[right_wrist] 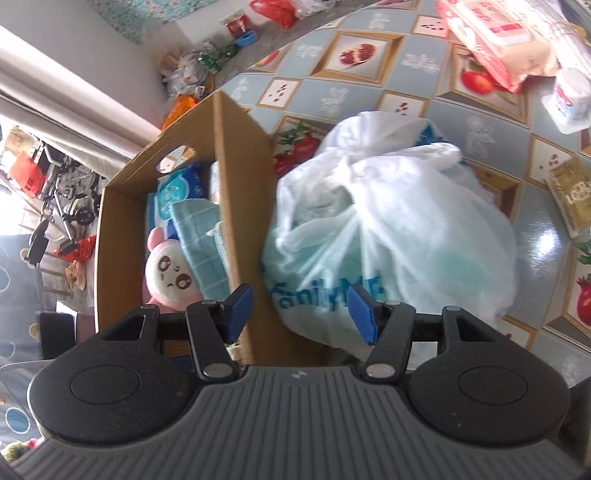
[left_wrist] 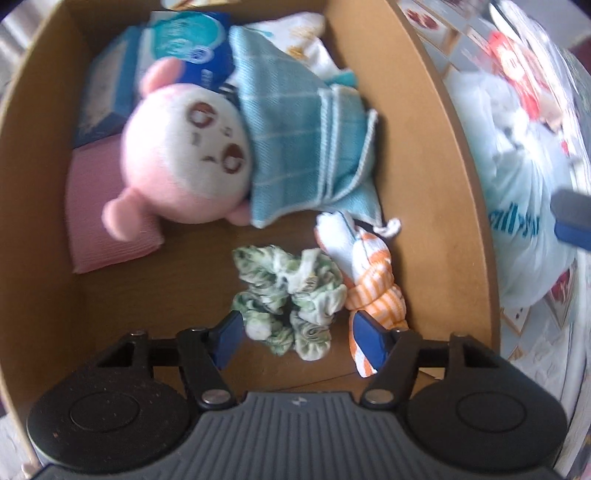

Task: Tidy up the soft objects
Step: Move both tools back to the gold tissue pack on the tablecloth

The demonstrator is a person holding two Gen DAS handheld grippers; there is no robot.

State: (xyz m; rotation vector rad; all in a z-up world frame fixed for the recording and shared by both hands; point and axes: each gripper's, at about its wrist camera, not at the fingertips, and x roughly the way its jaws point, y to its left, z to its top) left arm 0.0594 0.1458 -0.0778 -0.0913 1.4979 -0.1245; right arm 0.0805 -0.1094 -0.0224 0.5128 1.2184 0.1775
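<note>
The left hand-held gripper (left_wrist: 297, 338) hangs spread inside the brown cardboard box (left_wrist: 424, 147), straddling the green-and-white ruffled scrunchie (left_wrist: 291, 291): a release, seemingly. The right hand-held gripper (right_wrist: 300, 314), also spread, faces the tied white plastic bag (right_wrist: 388, 229) on the counter at 12 o'clock, likely next.

A lived-in home — the tabletop (right_wrist: 369, 33) wears a fruit-print oilcloth and carries a shop bag (right_wrist: 388, 229), a wipes pack (right_wrist: 495, 33) and a cardboard box (right_wrist: 236, 177), while bags (right_wrist: 273, 9) and a stroller (right_wrist: 70, 195) clutter the floor beyond.
</note>
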